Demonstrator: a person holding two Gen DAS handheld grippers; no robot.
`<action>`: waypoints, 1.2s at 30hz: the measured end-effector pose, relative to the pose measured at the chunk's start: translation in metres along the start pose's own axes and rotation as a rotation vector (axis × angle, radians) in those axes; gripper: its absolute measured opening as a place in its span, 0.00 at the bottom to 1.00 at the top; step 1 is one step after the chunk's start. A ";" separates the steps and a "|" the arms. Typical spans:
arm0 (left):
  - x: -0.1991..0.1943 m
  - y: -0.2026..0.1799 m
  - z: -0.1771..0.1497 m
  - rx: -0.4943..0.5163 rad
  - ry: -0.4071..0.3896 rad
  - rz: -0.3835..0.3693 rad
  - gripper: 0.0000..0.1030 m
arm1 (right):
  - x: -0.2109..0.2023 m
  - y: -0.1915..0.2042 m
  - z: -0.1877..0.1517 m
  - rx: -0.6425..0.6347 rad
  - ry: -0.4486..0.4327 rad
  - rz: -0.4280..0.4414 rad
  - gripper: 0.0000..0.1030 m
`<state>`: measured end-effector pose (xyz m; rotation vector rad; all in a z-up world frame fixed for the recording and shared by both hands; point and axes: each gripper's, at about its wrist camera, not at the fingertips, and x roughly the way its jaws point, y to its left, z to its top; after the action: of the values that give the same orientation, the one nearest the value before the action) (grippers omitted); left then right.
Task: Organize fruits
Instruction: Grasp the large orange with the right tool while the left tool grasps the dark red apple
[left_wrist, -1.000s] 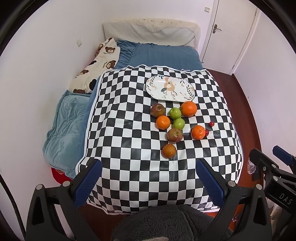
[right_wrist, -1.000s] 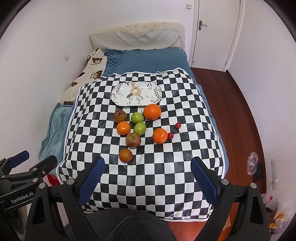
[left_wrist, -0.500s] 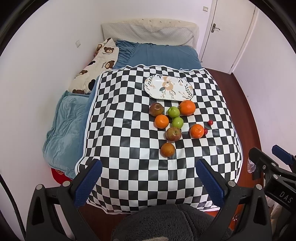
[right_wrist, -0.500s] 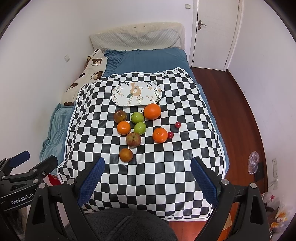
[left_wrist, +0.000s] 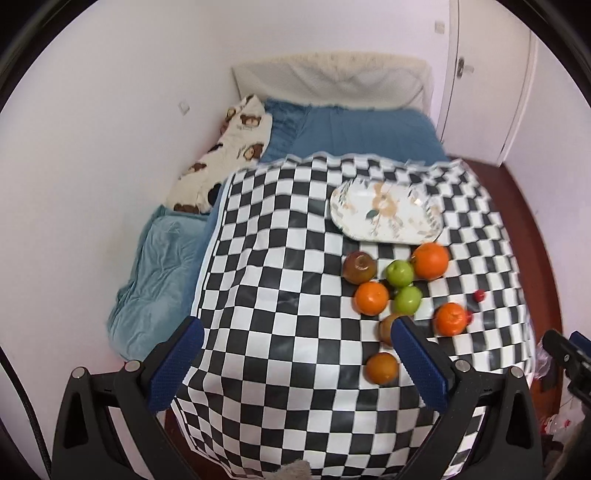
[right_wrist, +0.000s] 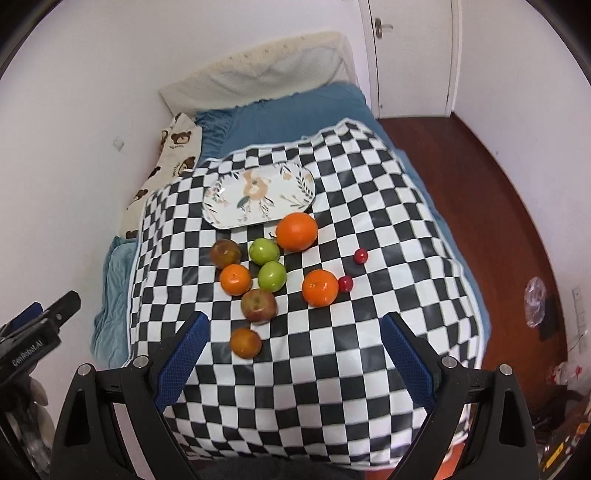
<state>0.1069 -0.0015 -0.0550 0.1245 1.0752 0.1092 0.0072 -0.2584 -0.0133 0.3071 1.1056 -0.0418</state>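
Fruits on checkered cloth ahead of both spread, empty hand-held grippers.

The near half of the checkered cloth lies bare, open to approach from the front. Beyond it the fruit crowd together: 4 oranges, 2 green apples touching, 2 reddish apples, with narrow gaps between them. 2 small red fruits sit apart on the right. The floral plate behind is unoccupied, reachable only over the large orange touching its rim.
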 end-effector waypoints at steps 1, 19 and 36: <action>0.013 -0.004 0.005 0.005 0.014 0.001 1.00 | 0.014 -0.003 0.006 0.008 0.019 0.000 0.93; 0.243 -0.053 0.073 -0.112 0.445 -0.138 1.00 | 0.274 -0.016 0.106 0.142 0.327 0.129 0.93; 0.353 -0.102 0.082 -0.012 0.591 -0.274 0.78 | 0.380 -0.007 0.134 0.276 0.453 0.043 0.93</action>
<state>0.3483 -0.0532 -0.3391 -0.0743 1.6692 -0.1027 0.2944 -0.2557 -0.2964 0.6079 1.5452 -0.0899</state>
